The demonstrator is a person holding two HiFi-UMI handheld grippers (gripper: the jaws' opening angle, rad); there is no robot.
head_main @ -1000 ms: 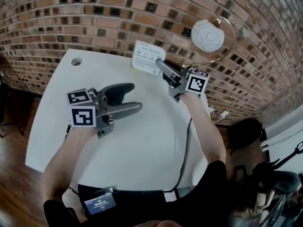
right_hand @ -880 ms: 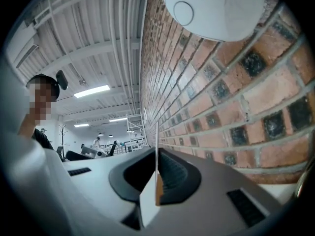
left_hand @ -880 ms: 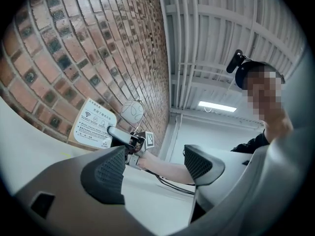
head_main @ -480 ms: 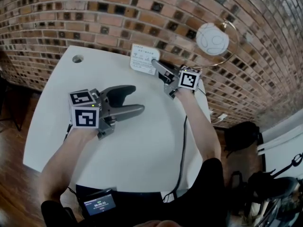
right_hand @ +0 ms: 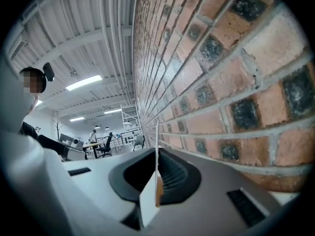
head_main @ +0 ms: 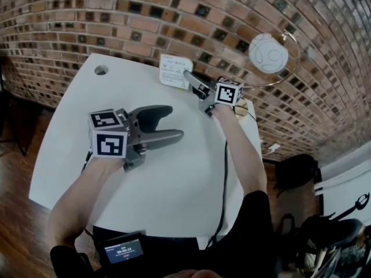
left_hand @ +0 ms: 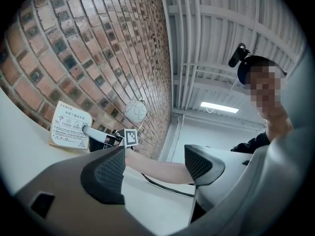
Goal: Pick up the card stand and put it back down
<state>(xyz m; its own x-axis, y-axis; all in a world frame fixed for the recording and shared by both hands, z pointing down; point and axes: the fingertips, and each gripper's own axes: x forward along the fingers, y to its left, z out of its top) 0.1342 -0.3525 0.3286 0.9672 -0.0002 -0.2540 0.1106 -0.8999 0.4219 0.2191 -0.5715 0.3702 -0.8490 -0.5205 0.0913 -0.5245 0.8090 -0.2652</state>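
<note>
The card stand (head_main: 175,71), a white printed card held upright, is at the table's far edge next to the brick wall. My right gripper (head_main: 191,77) is shut on its right edge. In the right gripper view the card (right_hand: 156,176) shows edge-on, pinched between the dark pads. The left gripper view shows the card stand (left_hand: 70,131) face-on with the right gripper (left_hand: 91,131) on it. Whether its base touches the table I cannot tell. My left gripper (head_main: 170,124) rests over the table's middle, open and with nothing in it (left_hand: 155,167).
A lamp with a white globe (head_main: 268,53) in a brass ring stands at the table's back right corner. A round cable hole (head_main: 101,70) is at the back left. A black cable (head_main: 225,175) runs along the right side. The brick wall (head_main: 116,16) is close behind the card.
The right gripper, still shut on the card stand, has shifted slightly left along the wall. The left gripper stays open in about the same place.
</note>
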